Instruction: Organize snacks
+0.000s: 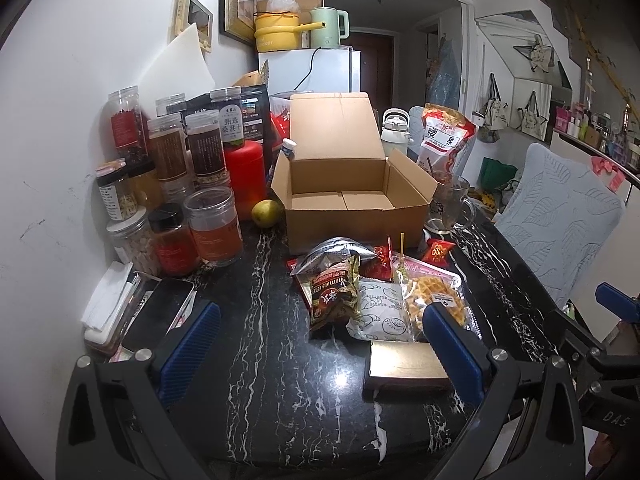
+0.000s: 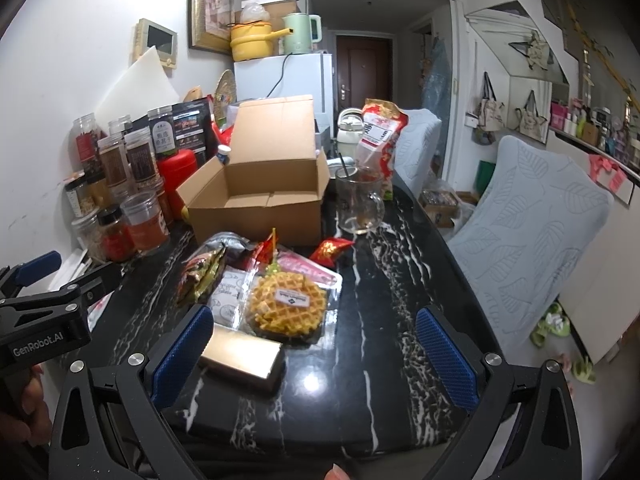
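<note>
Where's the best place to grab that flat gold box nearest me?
Probably across the gold box's short width, coming from above. It lies flat on the table, long sides bare; the waffle pack crowds its far edge. Both tools are open.

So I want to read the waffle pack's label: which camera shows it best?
The right wrist view: the waffle pack lies unobstructed, its label facing the camera. In the left wrist view, the left hand-held gripper partly hides it.

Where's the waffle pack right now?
The waffle pack lies on the table, in front of the open cardboard box, right of the white wrapped pastry and behind the gold box.
</note>
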Demonstrator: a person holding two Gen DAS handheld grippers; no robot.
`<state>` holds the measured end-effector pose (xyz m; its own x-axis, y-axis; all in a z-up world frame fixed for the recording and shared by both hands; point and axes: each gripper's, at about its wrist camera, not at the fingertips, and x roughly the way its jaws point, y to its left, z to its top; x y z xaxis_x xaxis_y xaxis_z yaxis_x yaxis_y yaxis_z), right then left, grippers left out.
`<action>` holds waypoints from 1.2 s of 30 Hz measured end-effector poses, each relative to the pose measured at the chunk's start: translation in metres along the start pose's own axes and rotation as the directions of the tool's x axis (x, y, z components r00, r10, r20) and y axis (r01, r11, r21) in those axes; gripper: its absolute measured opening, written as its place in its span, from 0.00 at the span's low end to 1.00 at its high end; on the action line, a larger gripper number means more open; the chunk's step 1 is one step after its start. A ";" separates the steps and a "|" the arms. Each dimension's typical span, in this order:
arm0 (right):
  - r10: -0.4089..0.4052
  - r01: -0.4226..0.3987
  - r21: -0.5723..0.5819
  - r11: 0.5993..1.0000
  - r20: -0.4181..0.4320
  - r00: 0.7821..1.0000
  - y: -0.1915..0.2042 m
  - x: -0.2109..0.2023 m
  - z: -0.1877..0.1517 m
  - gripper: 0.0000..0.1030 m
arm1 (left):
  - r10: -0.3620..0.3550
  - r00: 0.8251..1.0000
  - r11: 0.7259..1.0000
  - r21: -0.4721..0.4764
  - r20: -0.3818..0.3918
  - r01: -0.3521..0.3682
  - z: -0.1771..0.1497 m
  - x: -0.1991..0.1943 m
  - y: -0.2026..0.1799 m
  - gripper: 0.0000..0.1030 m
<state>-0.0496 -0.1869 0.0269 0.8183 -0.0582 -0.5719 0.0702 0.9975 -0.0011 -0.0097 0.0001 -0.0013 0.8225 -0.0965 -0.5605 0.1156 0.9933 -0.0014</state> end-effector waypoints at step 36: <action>0.344 -0.361 -0.116 0.926 -0.139 0.928 0.027 0.069 -0.030 1.00 | 0.009 0.995 0.999 -0.038 -0.101 -0.012 -0.030 0.029 0.030 1.00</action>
<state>-0.0088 -0.1631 -0.0370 0.7044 0.2948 -0.6457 -0.2960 0.9488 0.1103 0.0009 0.0289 -0.0425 0.7631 -0.0811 -0.6412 0.0841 0.9961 -0.0259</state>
